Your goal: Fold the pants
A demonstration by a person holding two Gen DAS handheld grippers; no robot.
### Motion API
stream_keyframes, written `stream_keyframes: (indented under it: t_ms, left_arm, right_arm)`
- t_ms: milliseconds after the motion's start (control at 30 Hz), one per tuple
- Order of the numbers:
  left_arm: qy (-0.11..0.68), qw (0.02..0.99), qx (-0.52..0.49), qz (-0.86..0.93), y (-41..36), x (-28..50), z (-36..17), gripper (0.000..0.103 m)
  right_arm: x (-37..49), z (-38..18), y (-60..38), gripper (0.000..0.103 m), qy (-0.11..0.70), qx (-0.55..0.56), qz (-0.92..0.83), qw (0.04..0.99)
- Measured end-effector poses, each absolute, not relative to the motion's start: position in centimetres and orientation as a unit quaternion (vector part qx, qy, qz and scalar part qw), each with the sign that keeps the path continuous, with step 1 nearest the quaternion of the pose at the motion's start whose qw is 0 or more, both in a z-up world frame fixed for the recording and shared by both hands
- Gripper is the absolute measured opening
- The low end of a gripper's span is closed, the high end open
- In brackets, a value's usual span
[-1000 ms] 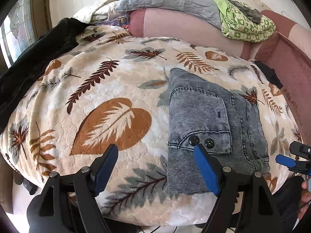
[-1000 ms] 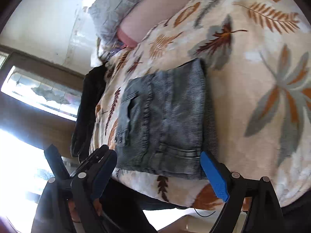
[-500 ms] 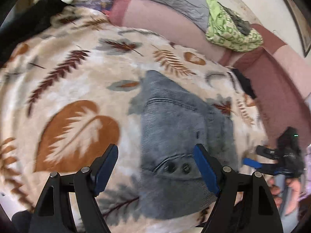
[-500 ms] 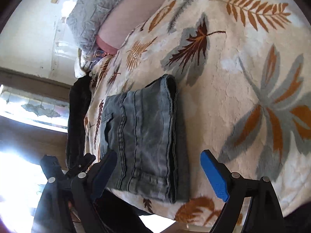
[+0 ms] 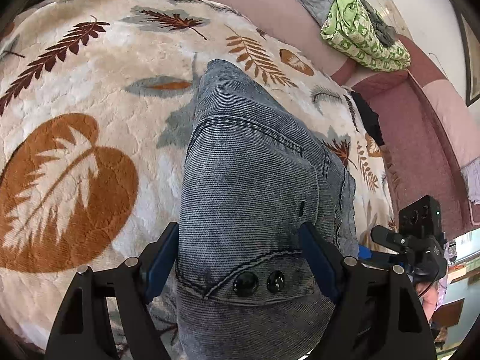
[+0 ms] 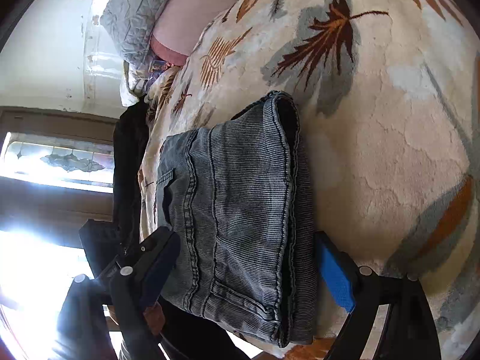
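Folded grey denim pants (image 5: 249, 180) on a leaf-print blanket (image 5: 90, 96), lying between the spread blue pads of the left gripper (image 5: 240, 258), button flap nearest the lens; pads flanking the cloth, contact impossible to judge. Same bundle (image 6: 237, 210) framed by the wide-open right gripper (image 6: 246, 267), hemmed edge toward the right pad, nothing pinched. Against a second ago: both grippers lower and nearer, the pants now filling each view, the left one tipped more steeply down. Near edge of the pants cut off below both frames; left side of the right view washed out by window glare.
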State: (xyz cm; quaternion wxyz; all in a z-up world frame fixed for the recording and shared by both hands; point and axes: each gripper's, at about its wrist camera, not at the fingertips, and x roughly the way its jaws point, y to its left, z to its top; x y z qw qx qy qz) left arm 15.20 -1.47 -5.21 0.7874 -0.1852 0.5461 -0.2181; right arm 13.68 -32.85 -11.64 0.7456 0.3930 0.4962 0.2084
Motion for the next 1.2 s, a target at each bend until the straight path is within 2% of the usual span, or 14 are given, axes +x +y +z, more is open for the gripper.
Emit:
stream_keyframes:
  t_ms: [333,467,567,633,700,767,833,1067,1200]
  left_arm:
    - [0.53,0.818,-0.138,-0.174,-2.8,14.9,-5.1,0.08]
    - [0.528,0.822,-0.131,-0.171,-2.9,15.0,-5.1,0.075]
    - [0.524,0.826,-0.124,-0.167,-3.0,14.9,-5.1,0.068]
    - [0.519,0.83,-0.117,-0.164,-3.2,14.8,-5.0,0.063]
    - [0.515,0.835,-0.11,-0.162,-3.4,14.7,-4.9,0.059]
    - [0.511,0.839,-0.1,-0.155,-3.5,14.5,-4.6,0.049]
    - [0.507,0.844,-0.086,-0.153,-3.8,14.3,-4.3,0.046]
    - [0.49,0.858,-0.055,-0.145,-4.5,13.6,-3.2,0.029]
    - [0.468,0.871,-0.042,-0.146,-4.8,12.9,-1.8,0.025]
  right_arm:
    - [14.3,-11.4,-31.2,0.095,0.513,0.364,0.19,0.754]
    - [14.5,-11.0,-30.2,0.093,0.524,0.331,0.175,0.765]
    - [14.4,-10.6,-29.4,0.079,0.534,0.296,0.152,0.778]
    - [14.3,-10.5,-29.3,0.059,0.539,0.277,0.138,0.784]
    - [14.2,-10.5,-29.5,0.049,0.539,0.275,0.135,0.785]
    - [14.1,-10.3,-29.5,0.043,0.536,0.272,0.136,0.788]
    - [13.9,-9.9,-28.9,0.034,0.53,0.257,0.137,0.796]
    - [12.9,-8.4,-28.3,0.024,0.508,0.23,0.142,0.818]
    - [12.2,-6.9,-27.9,0.021,0.49,0.218,0.154,0.83]
